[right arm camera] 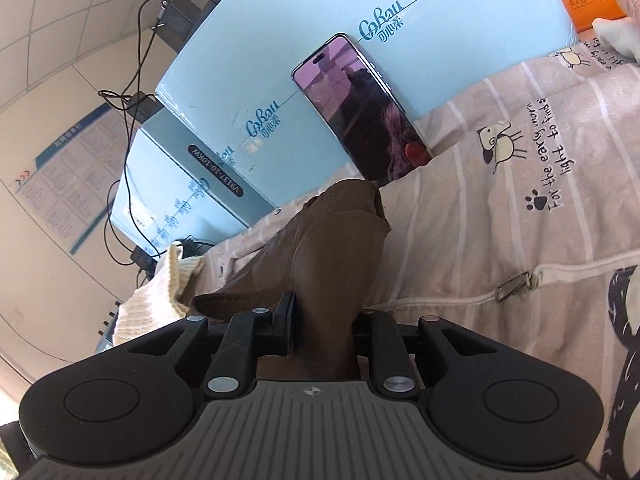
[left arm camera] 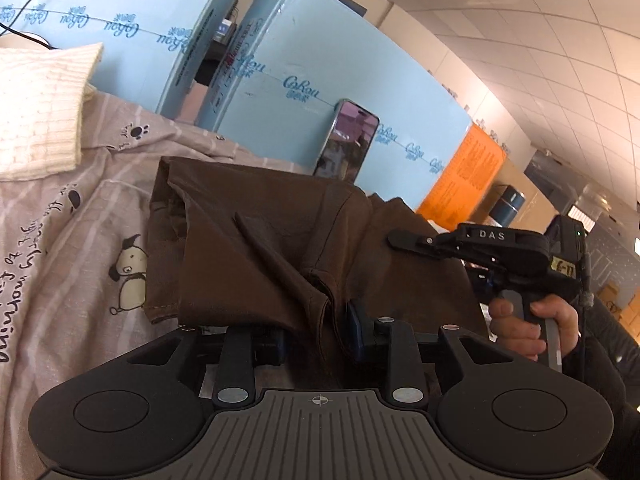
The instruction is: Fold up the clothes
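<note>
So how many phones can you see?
1. The phone stands tilted against the light blue box, at the far edge of the printed bedsheet, just past the brown garment. Others could be hidden under the clothes.

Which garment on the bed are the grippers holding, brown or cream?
The brown garment: both the left gripper and right gripper are shut on it. The cream knit lies apart on the bedsheet, untouched.
</note>
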The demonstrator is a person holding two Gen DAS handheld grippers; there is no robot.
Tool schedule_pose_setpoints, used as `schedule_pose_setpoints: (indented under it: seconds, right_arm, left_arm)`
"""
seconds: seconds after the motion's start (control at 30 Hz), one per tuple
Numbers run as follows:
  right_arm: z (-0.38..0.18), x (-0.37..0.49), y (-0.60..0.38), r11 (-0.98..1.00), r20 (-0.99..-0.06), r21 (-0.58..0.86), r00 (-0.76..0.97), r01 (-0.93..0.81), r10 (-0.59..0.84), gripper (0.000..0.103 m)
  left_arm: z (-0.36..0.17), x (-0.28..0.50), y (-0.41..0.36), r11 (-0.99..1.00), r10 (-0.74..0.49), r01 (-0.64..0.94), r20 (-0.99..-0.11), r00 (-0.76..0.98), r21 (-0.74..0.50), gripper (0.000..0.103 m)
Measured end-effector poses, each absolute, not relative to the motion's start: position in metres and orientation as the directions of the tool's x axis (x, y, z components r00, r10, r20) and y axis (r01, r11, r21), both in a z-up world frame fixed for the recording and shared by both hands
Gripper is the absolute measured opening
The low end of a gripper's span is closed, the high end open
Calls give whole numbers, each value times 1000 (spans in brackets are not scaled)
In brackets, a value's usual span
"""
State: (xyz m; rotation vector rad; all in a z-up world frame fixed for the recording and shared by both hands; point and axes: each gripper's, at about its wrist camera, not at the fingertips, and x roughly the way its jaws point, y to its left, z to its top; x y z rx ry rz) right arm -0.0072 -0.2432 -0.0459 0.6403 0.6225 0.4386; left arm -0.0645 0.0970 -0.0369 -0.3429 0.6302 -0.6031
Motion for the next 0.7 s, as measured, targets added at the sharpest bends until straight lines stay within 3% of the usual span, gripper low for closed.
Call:
schedule_pose_setpoints:
  seconds: [0.1, 0.17, 0.27, 0.33, 0.4, 0.5, 0.63, 0.7]
  right_arm:
    - [-50, 5, -250, 773, -447, 619, 746, -139, 493, 29]
    - [-53, 5, -254, 793, -466, 597, 753, -120, 464, 38]
    - [-46, -3, -253, 857, -476, 503, 790, -116, 386, 54]
    - [-31, -16, -246, 917, -436, 377, 847, -135, 304, 60]
    - [-16, -32, -237, 946, -379, 271, 883, -178, 275, 67]
    - [0, -55, -220, 916, -330, 198, 856, -349, 398, 84]
    - [-3, -74, -191, 784, -367, 221, 696, -580, 618, 91]
    - [-10, -80, -172, 748, -412, 205, 637, -631, 651, 92]
  left_arm:
    - [-35, -66, 110, 809, -583, 397, -507, 634, -433, 51]
    - [-29, -67, 128, 868, -495, 351, -539, 682, -352, 68]
    - [-13, -58, 155, 914, -394, 264, -519, 759, -308, 72]
    - [0, -48, 168, 909, -390, 251, -471, 791, -332, 74]
    - [11, -28, 174, 892, -411, 258, -427, 805, -371, 83]
    - [11, 13, 162, 862, -466, 288, -426, 776, -418, 87]
    - [-14, 68, 139, 753, -596, 296, -417, 687, -588, 87]
    - [-30, 78, 136, 718, -628, 268, -432, 647, -643, 87]
